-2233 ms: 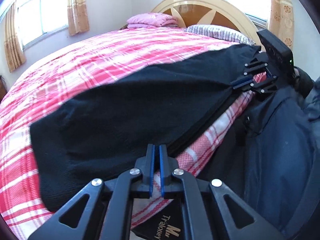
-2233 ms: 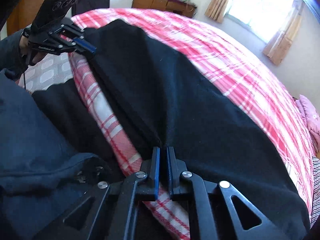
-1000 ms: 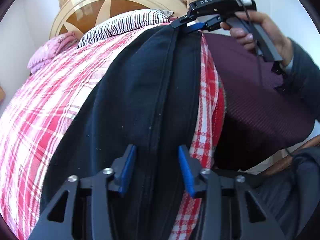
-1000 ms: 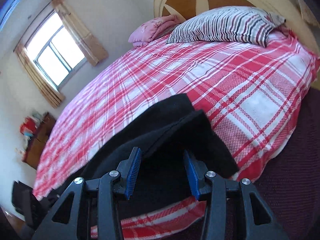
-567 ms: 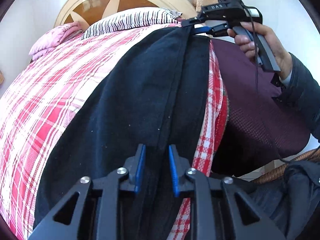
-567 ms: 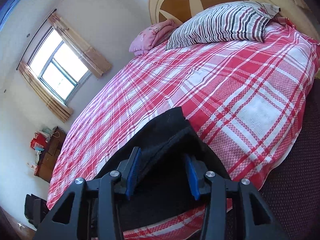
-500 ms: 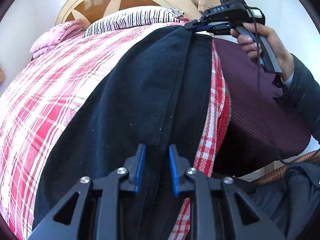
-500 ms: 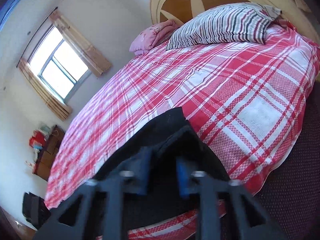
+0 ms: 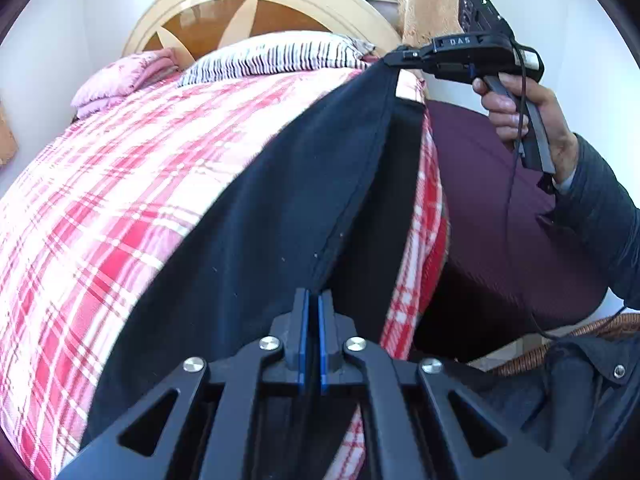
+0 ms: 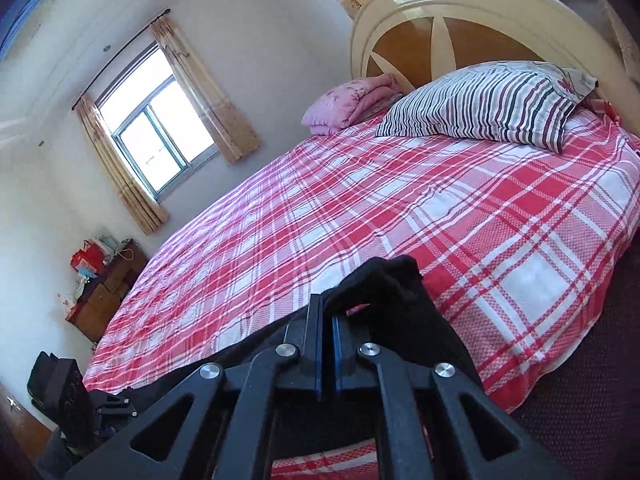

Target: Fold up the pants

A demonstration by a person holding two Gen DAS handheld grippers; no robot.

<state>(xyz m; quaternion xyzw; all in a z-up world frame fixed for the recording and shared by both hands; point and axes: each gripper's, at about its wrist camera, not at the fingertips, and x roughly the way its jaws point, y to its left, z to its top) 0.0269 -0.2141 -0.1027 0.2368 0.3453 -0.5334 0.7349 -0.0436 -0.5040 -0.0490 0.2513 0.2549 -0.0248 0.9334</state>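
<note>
plaid bed (image 10: 460, 208) carries black pants (image 9: 256, 240); left gripper (image 9: 313, 300) and right gripper (image 10: 326, 312) fingers each pinch fabric.

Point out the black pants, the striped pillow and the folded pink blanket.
black pants (image 9: 260, 248), left wrist view, middle of the fabric
striped pillow (image 10: 484, 100), right wrist view, centre
folded pink blanket (image 10: 352, 104), right wrist view, top fold

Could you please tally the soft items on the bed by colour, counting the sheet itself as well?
Black: 1, the pants
Pink: 1, the folded blanket
Striped: 1, the pillow
Red plaid: 1, the sheet
Total: 4
</note>
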